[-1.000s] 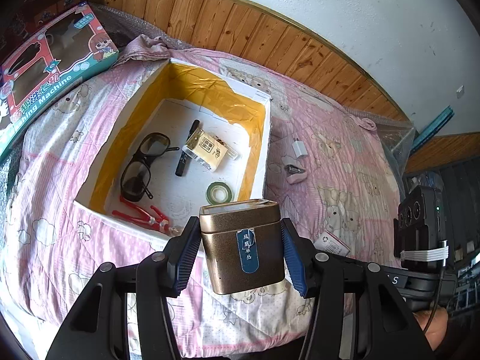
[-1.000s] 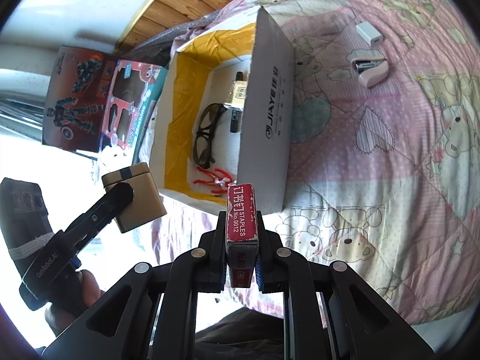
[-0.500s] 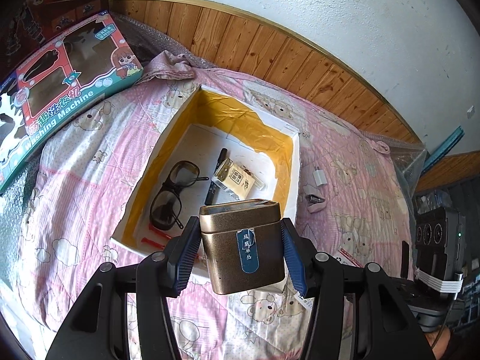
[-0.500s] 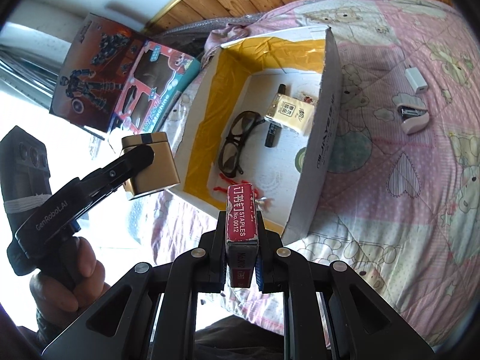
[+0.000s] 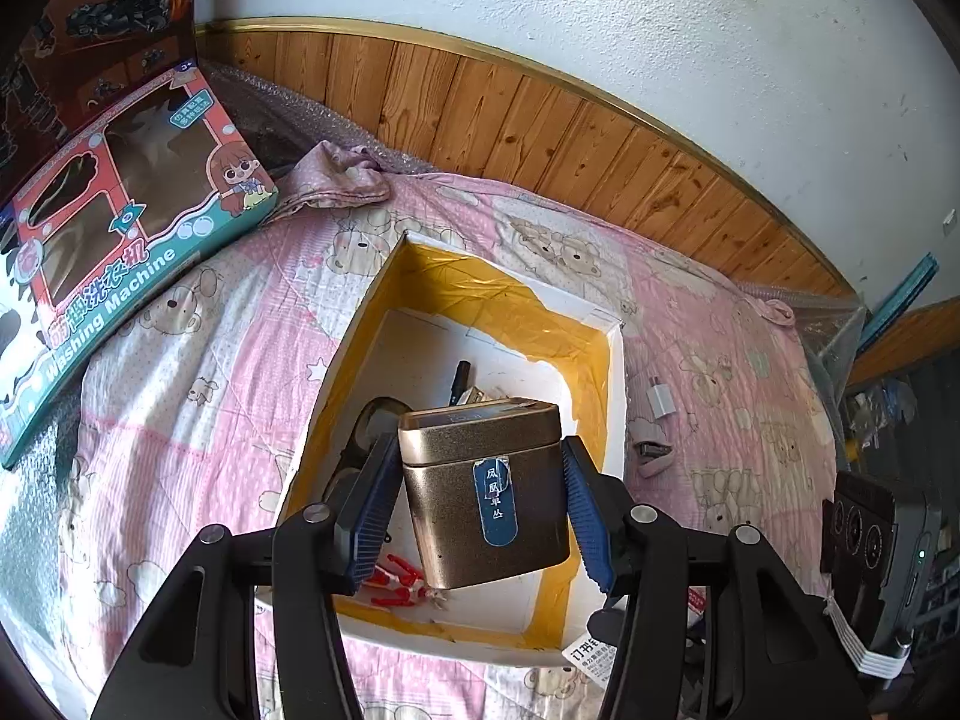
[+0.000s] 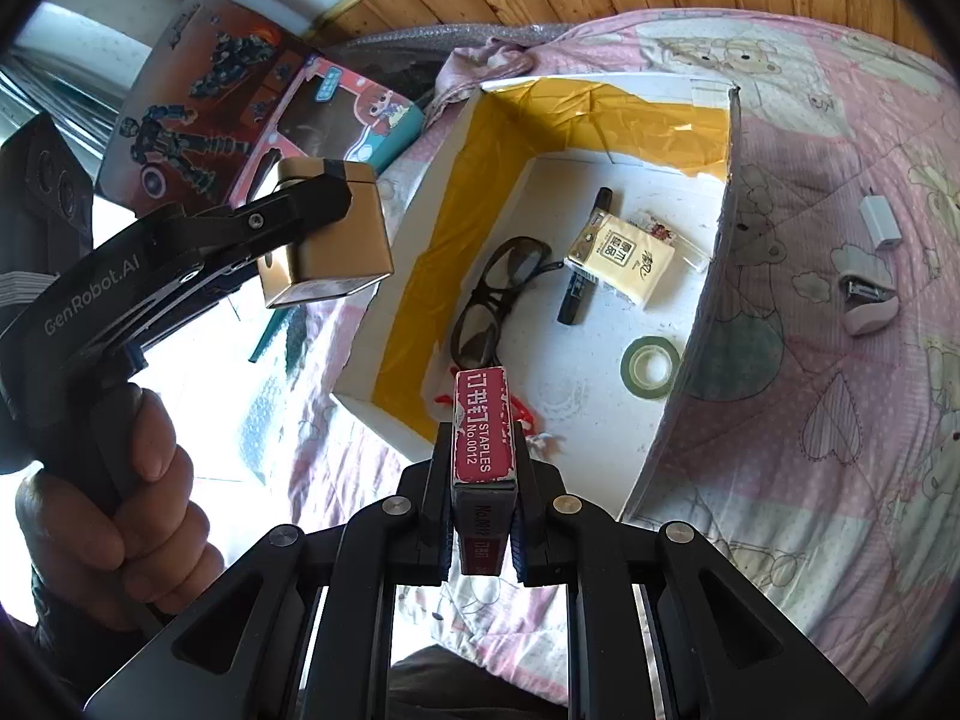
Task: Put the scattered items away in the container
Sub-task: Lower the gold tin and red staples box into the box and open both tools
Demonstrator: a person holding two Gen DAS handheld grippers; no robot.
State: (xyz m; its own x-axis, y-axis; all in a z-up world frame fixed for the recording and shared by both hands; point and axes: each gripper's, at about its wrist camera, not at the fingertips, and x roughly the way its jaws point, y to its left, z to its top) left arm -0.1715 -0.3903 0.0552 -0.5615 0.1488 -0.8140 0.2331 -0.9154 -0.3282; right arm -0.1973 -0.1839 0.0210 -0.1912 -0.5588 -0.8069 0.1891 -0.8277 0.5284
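- Already we see the box [image 6: 480, 138] on the pink quilt [image 6: 840, 420] holding glasses [image 6: 504, 294], a tissue pack [image 6: 630, 258], a marker [image 6: 585, 276], a tape roll [image 6: 651, 360] and red clips [image 5: 399, 585].
- Our left gripper [image 5: 480, 510] clasps a bronze tin [image 5: 486, 492] above the box's near end.
- Our right gripper [image 6: 483, 516] pinches a red staples packet [image 6: 483, 426] over the near edge.
- Left on the quilt: a stapler [image 6: 867, 303] and a white plug [image 6: 880, 223].

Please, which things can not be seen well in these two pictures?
- Glasses, left wrist view: mostly hidden behind the tin and left gripper.
- Tape roll: shows only in the right wrist view; the tin blocks it in the left.
- Staple box in the right gripper: lower part hidden between the fingers.
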